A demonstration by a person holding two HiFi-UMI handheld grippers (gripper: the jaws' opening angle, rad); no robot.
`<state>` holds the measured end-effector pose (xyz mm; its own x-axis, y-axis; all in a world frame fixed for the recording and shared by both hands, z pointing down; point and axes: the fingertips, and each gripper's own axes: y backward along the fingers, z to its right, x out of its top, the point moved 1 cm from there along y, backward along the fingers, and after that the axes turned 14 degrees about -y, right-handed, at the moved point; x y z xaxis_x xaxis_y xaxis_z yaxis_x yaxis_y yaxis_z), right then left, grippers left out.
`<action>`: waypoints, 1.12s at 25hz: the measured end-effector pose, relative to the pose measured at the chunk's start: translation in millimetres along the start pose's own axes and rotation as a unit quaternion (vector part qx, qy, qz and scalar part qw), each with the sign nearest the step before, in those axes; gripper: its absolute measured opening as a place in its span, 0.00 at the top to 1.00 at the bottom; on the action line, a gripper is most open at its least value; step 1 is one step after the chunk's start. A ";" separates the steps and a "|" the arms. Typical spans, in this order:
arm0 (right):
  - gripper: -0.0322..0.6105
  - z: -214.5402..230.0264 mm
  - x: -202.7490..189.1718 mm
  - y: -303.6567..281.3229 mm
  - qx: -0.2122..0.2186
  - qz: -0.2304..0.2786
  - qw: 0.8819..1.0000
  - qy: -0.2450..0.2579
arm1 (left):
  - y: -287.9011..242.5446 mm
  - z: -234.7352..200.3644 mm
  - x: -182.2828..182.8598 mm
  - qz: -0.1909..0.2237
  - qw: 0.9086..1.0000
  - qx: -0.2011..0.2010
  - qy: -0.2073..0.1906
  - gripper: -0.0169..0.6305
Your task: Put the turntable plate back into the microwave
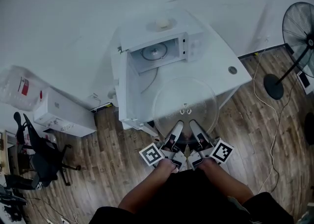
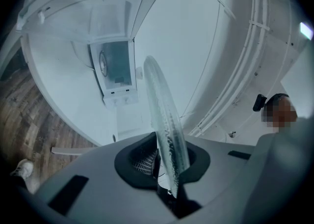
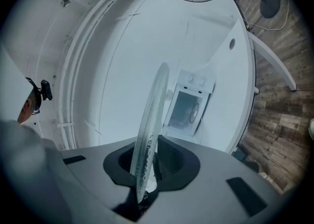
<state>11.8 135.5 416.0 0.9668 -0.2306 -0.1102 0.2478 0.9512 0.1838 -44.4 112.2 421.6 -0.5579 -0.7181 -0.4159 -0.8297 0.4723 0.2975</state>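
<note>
Left gripper (image 1: 175, 130) and right gripper (image 1: 195, 128) each clamp the near rim of the glass turntable plate (image 1: 185, 104), side by side, holding it roughly level above the white table (image 1: 230, 83) in front of the microwave (image 1: 169, 36). Advance both grippers together, hold the plate flat, and centre it over the round fitting (image 1: 154, 51) on the cavity floor. Guard the plate's left edge against the swung-open door (image 1: 125, 88) just beside it; the pedestal fan (image 1: 298, 26) stands well apart.
</note>
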 end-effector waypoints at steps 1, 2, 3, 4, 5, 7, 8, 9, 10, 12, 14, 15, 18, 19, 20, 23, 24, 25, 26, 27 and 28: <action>0.85 2.0 2.6 -4.2 -0.001 -0.002 1.000 -0.002 | -3.3 -3.0 2.3 0.002 1.000 0.002 0.001 0.89; 0.85 3.9 5.2 -8.2 -0.002 -0.004 1.000 -0.003 | -6.6 -5.9 4.6 0.004 1.000 0.004 0.001 0.89; 0.85 5.7 7.9 -12.4 -0.002 -0.006 1.000 -0.005 | -9.8 -8.7 7.0 0.006 1.000 0.006 0.000 0.89; 0.85 7.3 10.5 -17.0 -0.002 -0.009 1.000 -0.006 | -13.1 -11.8 9.5 0.008 1.000 0.009 0.000 0.89; 0.85 8.9 13.2 -21.8 -0.002 -0.012 1.000 -0.008 | -16.3 -15.1 12.1 0.010 1.000 0.011 0.000 0.89; 0.85 13.1 18.7 -31.5 -0.003 -0.020 1.000 -0.009 | -22.8 -22.4 17.1 0.017 1.000 0.016 0.001 0.89; 0.85 15.6 21.9 -36.4 -0.003 -0.024 1.000 -0.010 | -26.6 -26.1 19.5 0.021 1.000 0.018 0.000 0.89; 0.85 17.9 25.5 -41.5 -0.004 -0.029 1.000 -0.011 | -30.9 -29.8 22.0 0.024 1.000 0.020 0.000 0.89; 0.85 20.2 29.4 -46.5 -0.004 -0.032 0.999 -0.013 | -35.7 -33.3 24.5 0.026 0.999 0.022 -0.001 0.89; 0.85 24.0 37.0 -55.1 -0.005 -0.037 0.999 -0.020 | -45.0 -38.8 28.5 0.030 0.999 0.028 -0.001 0.89; 0.85 26.6 44.2 -63.2 -0.005 -0.044 0.999 -0.025 | -53.4 -42.9 32.3 0.036 0.999 0.033 -0.002 0.89; 0.85 27.7 47.9 -68.0 -0.004 -0.048 0.998 -0.026 | -57.6 -45.3 34.7 0.039 0.999 0.036 -0.005 0.89; 0.85 32.0 57.3 -84.0 -0.001 -0.061 0.998 -0.033 | -69.4 -54.1 43.5 0.049 0.998 0.045 -0.014 0.89; 0.85 33.6 59.6 -89.0 -0.001 -0.066 0.997 -0.034 | -72.3 -57.4 46.2 0.053 0.997 0.048 -0.014 0.89; 0.85 35.3 61.7 -93.7 -0.002 -0.072 0.997 -0.035 | -74.9 -60.6 48.8 0.058 0.997 0.052 -0.014 0.89; 0.85 41.0 69.1 -108.0 -0.005 -0.087 0.995 -0.041 | -84.6 -68.8 57.2 0.071 0.996 0.060 -0.015 0.89; 0.85 42.9 72.4 -112.8 -0.006 -0.091 0.995 -0.044 | -88.8 -71.4 59.8 0.075 0.995 0.063 -0.015 0.89; 0.85 44.4 75.8 -117.5 -0.006 -0.095 0.994 -0.048 | -93.1 -73.9 62.2 0.078 0.995 0.066 -0.015 0.89; 0.85 45.5 79.2 -122.4 -0.006 -0.099 0.994 -0.050 | -97.2 -76.5 64.6 0.081 0.994 0.069 -0.016 0.89; 0.85 46.4 82.5 -127.6 -0.005 -0.104 0.993 -0.052 | -101.2 -79.1 67.5 0.084 0.994 0.073 -0.017 0.89; 0.85 47.1 85.6 -133.4 -0.004 -0.109 0.993 -0.053 | -105.2 -81.8 70.8 0.088 0.993 0.075 -0.019 0.89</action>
<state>64.5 -20.8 428.1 0.8915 -0.4510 -0.0440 0.4519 0.8778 0.1587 4.8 -30.1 431.2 -0.6919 -0.5994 -0.4024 -0.7113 0.6616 0.2374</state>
